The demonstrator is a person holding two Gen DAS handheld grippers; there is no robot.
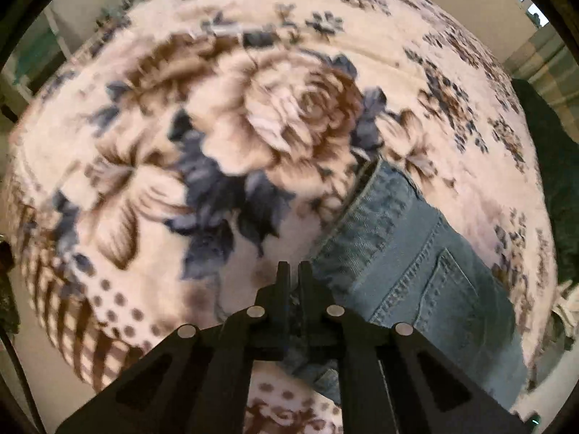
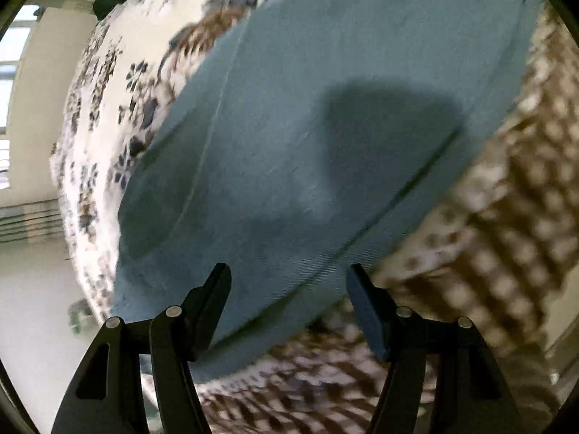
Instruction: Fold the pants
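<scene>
Cream walls ringed the edges of both wrist views, with a window at the upper right of the left one. We logged one bed, covered by one floral blanket (image 1: 253, 115), cream with brown roses and blue-grey leaves; a dotted and striped brown border ran along its near edge in both views. One dark green cloth (image 1: 553, 181) lay at the blanket's far right side in the left wrist view.

We counted one pair of blue jeans (image 1: 405, 253) on the blanket. From the left wrist view, the waistband end showed, with one back pocket stitched on the upper face. From the right wrist view, the legs (image 2: 325, 126) spread flat across the blanket, a long seam curving down one side and a hard shadow falling across the middle.

Two grippers. The left gripper (image 1: 294, 271) had its fingers nearly together, pinching denim at the jeans' edge. The right gripper (image 2: 288, 278) stood wide apart over the near edge of the legs, gripping nothing.
</scene>
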